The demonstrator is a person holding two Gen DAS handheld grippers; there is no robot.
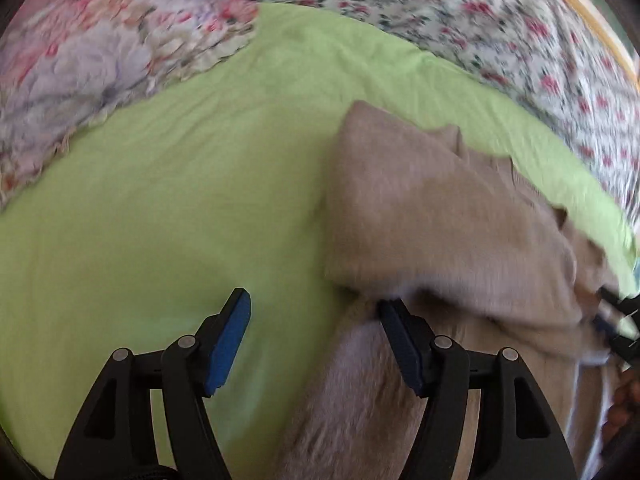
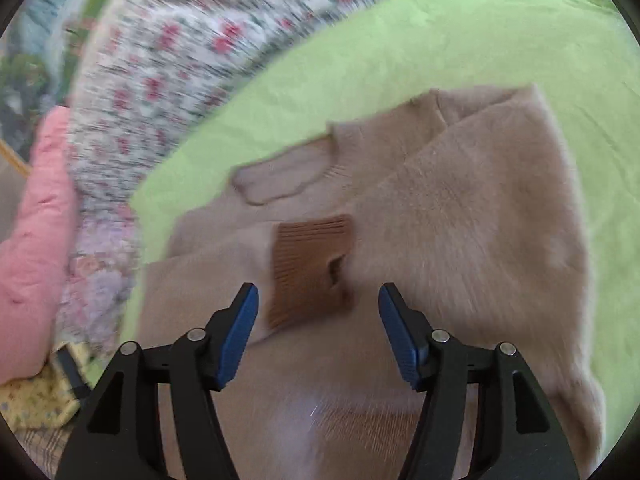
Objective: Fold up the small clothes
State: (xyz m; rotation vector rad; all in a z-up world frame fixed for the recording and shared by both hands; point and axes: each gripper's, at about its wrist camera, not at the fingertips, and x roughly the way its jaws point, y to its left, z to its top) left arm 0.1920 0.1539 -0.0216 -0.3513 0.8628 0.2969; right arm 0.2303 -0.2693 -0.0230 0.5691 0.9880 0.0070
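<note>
Sweater (image 2: 460,208) lies under right tool (image 2: 318,300), beside left tool (image 1: 314,312).

I see soft, even daylight; motion blur smears the floral bedding (image 2: 172,52), and fisheye edges curve into black.

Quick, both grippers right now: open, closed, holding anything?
Left gripper: open, holding nothing; one pad at the edge of the beige sweater.
Right gripper: open, holding nothing, above the sweater's brown cuff.
</note>
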